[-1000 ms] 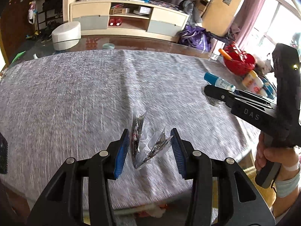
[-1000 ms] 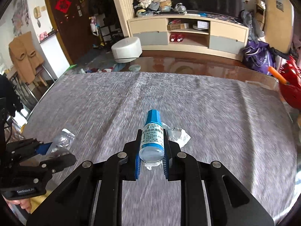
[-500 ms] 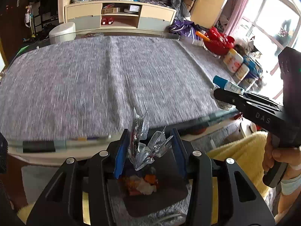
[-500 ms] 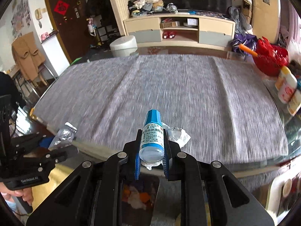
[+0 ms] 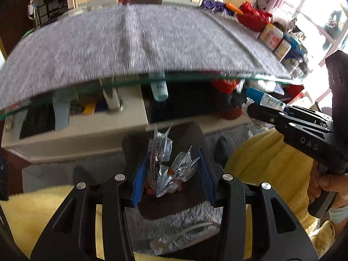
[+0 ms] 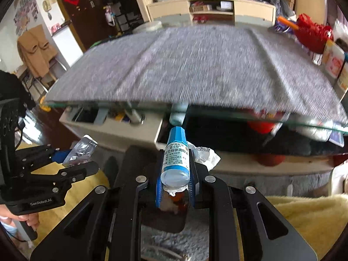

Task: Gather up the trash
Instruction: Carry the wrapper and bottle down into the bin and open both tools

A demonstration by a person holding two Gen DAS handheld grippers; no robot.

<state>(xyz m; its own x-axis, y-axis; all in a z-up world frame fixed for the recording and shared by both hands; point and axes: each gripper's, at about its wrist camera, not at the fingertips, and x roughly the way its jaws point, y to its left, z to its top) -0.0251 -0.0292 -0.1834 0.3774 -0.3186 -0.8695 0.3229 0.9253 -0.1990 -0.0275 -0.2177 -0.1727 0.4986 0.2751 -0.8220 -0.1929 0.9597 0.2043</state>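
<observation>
My left gripper (image 5: 171,174) is shut on a crumpled silver blister pack (image 5: 167,167) and holds it over a dark trash bin (image 5: 165,204) on the floor. My right gripper (image 6: 175,180) is shut on a small blue-capped eye-drop bottle (image 6: 175,158) together with a crumpled white wrapper (image 6: 204,154), also above the bin (image 6: 163,217), which holds some orange and white scraps. Each gripper shows in the other's view: the right one (image 5: 252,106) at the right, the left one (image 6: 71,158) at the left.
The glass table with a grey cloth (image 5: 134,43) stands ahead, above both grippers, with a shelf (image 5: 82,117) of small items under it. Red basket (image 5: 253,16) and bottles (image 5: 271,37) sit at the table's right end. Yellow fabric (image 5: 261,163) flanks the bin on a grey rug.
Both grippers have dropped from above the tabletop to below its front edge and now hang over the bin. Each still holds its item.
</observation>
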